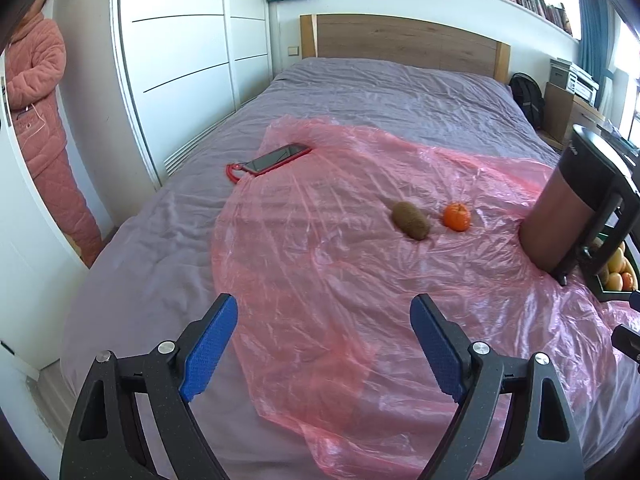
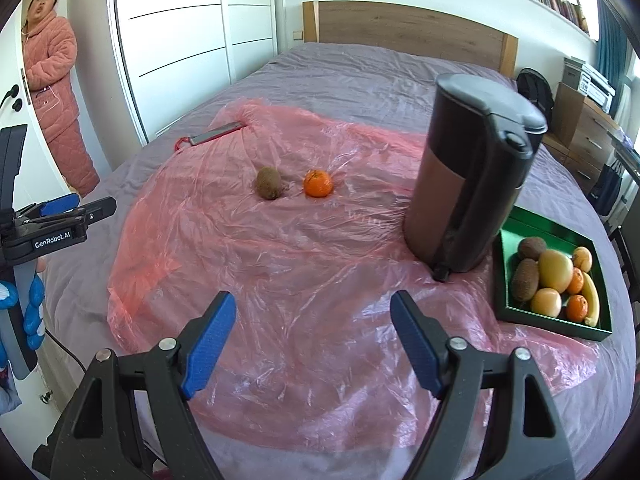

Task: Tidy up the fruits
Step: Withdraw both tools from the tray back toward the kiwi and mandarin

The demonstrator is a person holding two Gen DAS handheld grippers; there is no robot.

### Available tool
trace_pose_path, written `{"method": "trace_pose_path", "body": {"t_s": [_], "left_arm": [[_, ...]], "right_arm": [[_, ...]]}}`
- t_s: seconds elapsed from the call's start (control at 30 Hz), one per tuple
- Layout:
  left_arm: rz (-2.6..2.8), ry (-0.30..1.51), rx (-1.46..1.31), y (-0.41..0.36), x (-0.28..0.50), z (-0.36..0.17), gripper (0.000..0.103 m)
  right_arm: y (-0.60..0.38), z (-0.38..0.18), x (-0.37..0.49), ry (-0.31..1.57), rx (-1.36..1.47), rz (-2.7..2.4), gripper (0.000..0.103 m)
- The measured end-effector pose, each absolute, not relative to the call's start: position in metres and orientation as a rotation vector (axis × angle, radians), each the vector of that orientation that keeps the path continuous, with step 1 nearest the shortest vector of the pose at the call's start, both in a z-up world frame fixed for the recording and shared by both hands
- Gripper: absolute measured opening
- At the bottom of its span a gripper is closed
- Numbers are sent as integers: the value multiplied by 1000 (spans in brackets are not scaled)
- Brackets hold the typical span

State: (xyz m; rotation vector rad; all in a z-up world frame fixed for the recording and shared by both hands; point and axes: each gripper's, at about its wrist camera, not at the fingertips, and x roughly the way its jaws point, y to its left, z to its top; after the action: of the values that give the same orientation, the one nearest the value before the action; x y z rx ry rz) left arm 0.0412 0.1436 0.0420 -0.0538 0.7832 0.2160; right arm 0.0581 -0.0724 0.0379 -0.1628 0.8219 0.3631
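Note:
A brown kiwi [image 1: 411, 220] [image 2: 269, 182] and an orange tangerine [image 1: 457, 216] [image 2: 318, 183] lie side by side on the pink plastic sheet [image 1: 320, 248] [image 2: 280, 264] spread over the bed. At the right sits a green tray [image 2: 520, 224] [image 1: 602, 292] holding several fruits, among them kiwis, tangerines and a banana. My left gripper [image 1: 324, 344] hovers open over the sheet, short of the kiwi, with nothing between its blue pads. My right gripper [image 2: 312, 340] is also open and empty, nearer the bed's front edge. The left gripper also shows at the left edge of the right wrist view, held by a blue-gloved hand [image 2: 32, 304].
A tall dark kettle-like jug [image 2: 468, 176] [image 1: 576, 204] stands between the loose fruit and the tray. A red-cased phone [image 1: 276, 159] [image 2: 212, 134] lies at the sheet's far left edge. A person in pink pyjamas [image 2: 56, 76] [image 1: 44, 120] stands by the white wardrobe.

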Motion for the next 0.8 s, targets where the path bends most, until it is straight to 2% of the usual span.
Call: {"method": "trace_pose_path", "body": {"t_s": [0.33,0.8], "left_arm": [[183,833,-69,161,75,16,85],[35,885,-95,119,162,-12,85]], "right_arm": [[-48,12,90,871,-175,398,103],[-24,-9,161,838,-178,414,103]]}}
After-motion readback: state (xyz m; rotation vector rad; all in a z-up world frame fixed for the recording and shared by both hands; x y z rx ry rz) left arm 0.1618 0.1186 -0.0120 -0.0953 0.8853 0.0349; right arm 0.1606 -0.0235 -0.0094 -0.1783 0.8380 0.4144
